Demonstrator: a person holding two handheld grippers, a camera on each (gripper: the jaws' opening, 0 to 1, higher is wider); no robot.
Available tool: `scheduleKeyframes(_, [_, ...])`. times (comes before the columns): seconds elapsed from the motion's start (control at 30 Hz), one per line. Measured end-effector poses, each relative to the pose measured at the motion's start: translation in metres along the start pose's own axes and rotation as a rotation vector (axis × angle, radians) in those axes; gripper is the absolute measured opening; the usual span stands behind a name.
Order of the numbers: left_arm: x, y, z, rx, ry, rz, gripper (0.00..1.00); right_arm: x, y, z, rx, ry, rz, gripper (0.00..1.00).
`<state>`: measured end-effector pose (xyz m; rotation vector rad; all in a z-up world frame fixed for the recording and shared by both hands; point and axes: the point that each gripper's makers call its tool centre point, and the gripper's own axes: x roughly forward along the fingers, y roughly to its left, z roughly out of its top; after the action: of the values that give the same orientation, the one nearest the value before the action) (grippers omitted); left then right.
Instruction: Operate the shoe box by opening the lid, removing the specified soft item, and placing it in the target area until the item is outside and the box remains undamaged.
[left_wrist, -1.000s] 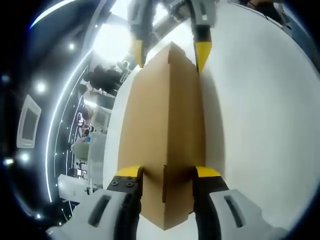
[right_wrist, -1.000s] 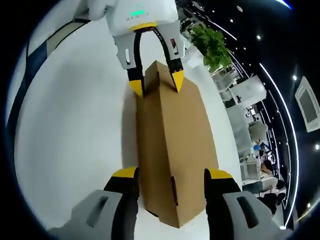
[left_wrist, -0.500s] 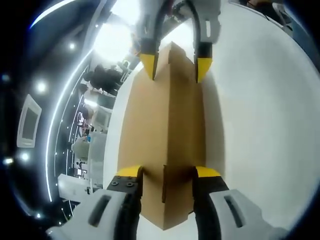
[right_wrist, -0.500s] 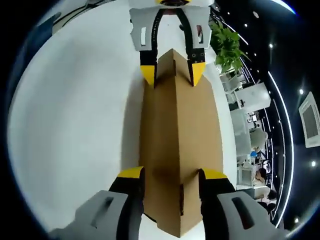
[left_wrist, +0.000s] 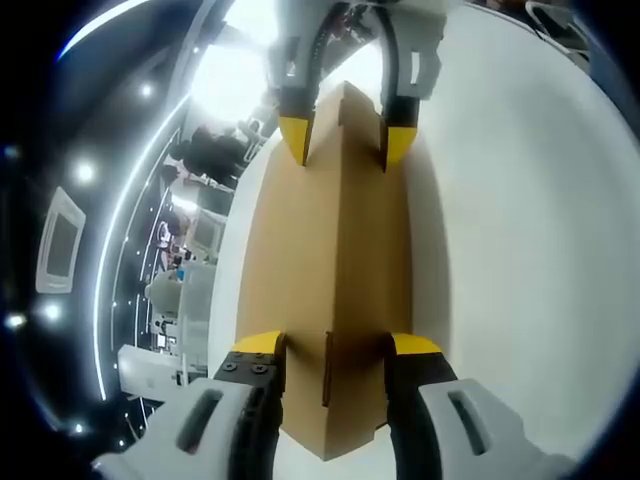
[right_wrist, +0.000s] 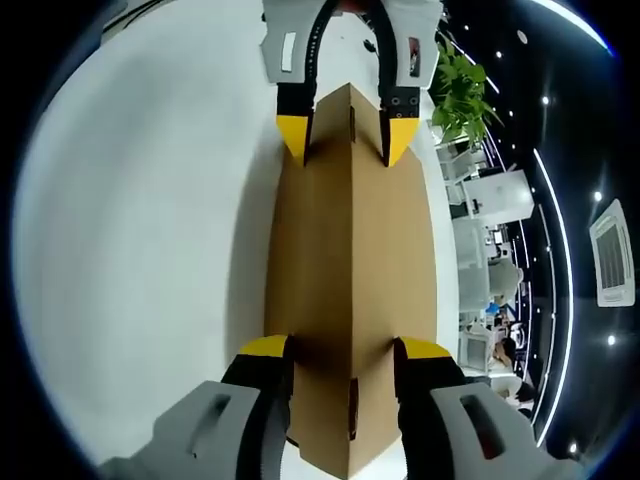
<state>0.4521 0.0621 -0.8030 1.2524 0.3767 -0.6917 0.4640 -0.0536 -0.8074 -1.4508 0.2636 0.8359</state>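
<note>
Closed brown cardboard shoe box (left_wrist: 335, 270) on the white bench (left_wrist: 510, 230); left claw (left_wrist: 330, 345) and right claw (right_wrist: 335, 348) each pinch opposite ends.

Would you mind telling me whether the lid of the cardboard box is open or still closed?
Closed. The box shows unbroken brown faces with no gap or raised lid, and nothing inside is visible. The left gripper and right gripper straddle its two ends.

Open-plan office: desks (right_wrist: 497, 262), monitors (left_wrist: 205, 232), potted plant (right_wrist: 458, 92), ceiling spotlights (left_wrist: 85, 172).
</note>
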Motion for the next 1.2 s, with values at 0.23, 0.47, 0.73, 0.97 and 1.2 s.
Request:
scheduleKeyframes(0.23, [0.002, 0.0, 0.0, -0.035, 0.035, 0.006, 0.4, -0.001, -0.001, 0.001, 0.006, -0.004, 0.008, 0.39])
scheduleKeyframes(0.47, [0.0, 0.001, 0.0, -0.026, 0.02, 0.015, 0.39, -0.003, -0.002, 0.001, 0.021, -0.009, 0.026, 0.39])
scheduleKeyframes(0.73, [-0.004, 0.005, 0.002, -0.042, 0.019, 0.003, 0.38, -0.006, -0.007, 0.001, 0.048, -0.029, 0.061, 0.38])
scheduleKeyframes(0.97, [-0.007, 0.007, 0.004, -0.052, 0.027, 0.011, 0.36, -0.01, -0.009, 0.002, 0.051, -0.024, 0.064, 0.36])
scheduleKeyframes(1.2, [-0.01, 0.01, 0.005, -0.067, 0.008, 0.009, 0.35, -0.014, -0.014, 0.004, 0.051, -0.004, 0.09, 0.36])
